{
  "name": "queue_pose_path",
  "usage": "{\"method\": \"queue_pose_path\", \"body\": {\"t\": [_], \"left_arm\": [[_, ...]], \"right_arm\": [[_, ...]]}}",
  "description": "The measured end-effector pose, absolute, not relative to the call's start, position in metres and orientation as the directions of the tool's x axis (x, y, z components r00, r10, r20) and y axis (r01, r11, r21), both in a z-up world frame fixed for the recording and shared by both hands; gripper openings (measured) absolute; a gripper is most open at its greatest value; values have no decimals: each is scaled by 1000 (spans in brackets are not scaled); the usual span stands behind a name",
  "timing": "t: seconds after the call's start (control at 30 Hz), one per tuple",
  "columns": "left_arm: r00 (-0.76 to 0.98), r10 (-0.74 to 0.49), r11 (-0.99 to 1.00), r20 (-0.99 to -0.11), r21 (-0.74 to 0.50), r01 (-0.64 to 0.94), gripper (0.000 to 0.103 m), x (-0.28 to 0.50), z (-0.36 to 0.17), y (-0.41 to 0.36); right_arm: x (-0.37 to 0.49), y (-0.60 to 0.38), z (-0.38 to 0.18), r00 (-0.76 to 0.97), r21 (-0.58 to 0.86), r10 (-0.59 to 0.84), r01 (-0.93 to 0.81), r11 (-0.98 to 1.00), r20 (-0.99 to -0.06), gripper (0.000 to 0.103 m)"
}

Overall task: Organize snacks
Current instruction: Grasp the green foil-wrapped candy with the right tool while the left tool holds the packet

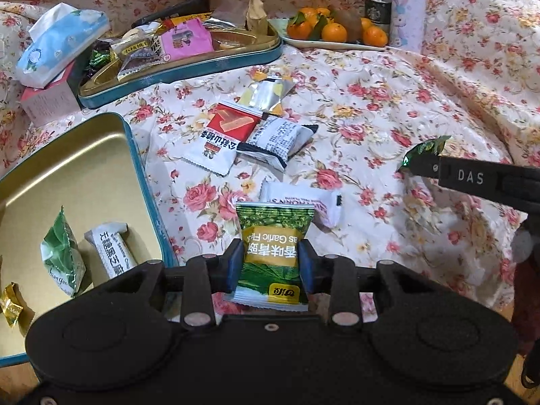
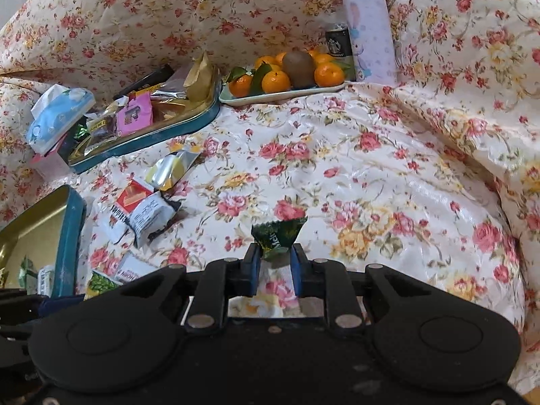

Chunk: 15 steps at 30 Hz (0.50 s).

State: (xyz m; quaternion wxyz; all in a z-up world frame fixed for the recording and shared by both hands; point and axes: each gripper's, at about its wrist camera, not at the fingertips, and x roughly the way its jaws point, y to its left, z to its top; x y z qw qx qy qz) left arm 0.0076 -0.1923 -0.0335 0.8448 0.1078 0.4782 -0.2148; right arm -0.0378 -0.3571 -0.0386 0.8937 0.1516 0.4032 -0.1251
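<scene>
My left gripper point(image 1: 270, 253) is shut on a green and yellow garlic pea packet point(image 1: 272, 236), held above the floral cloth just right of the open teal tin point(image 1: 148, 182). The tin holds a green packet point(image 1: 62, 263), a white sesame bar point(image 1: 113, 248) and a gold candy point(image 1: 10, 305). My right gripper point(image 2: 276, 253) is shut on a small dark green candy wrapper point(image 2: 278, 234), which also shows in the left wrist view point(image 1: 423, 152). Loose snacks lie on the cloth: a red and white packet point(image 1: 222, 135), a black and white packet point(image 1: 276, 140), a silver and yellow packet point(image 1: 266, 92), a white packet point(image 1: 297, 200).
The tin's lid point(image 1: 189, 67) at the back left holds more snacks, with a pink packet point(image 1: 184, 38) on top. A tissue pack point(image 1: 57, 44) lies left of it. A plate of oranges and a kiwi point(image 1: 334, 28), a can point(image 1: 378, 10) and a purple bottle point(image 1: 406, 6) stand behind.
</scene>
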Motion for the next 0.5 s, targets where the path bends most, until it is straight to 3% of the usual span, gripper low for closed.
{"method": "queue_pose_path", "body": {"t": [0.27, 0.5], "left_arm": [[471, -235, 905, -850, -15, 425, 47, 18, -43, -197], [478, -237, 905, -846, -14, 425, 50, 20, -46, -199]], "right_arm": [[-2, -351, -44, 676, 119, -129, 308, 944, -726, 22], [12, -344, -50, 690, 92, -114, 255, 963, -714, 39]]}}
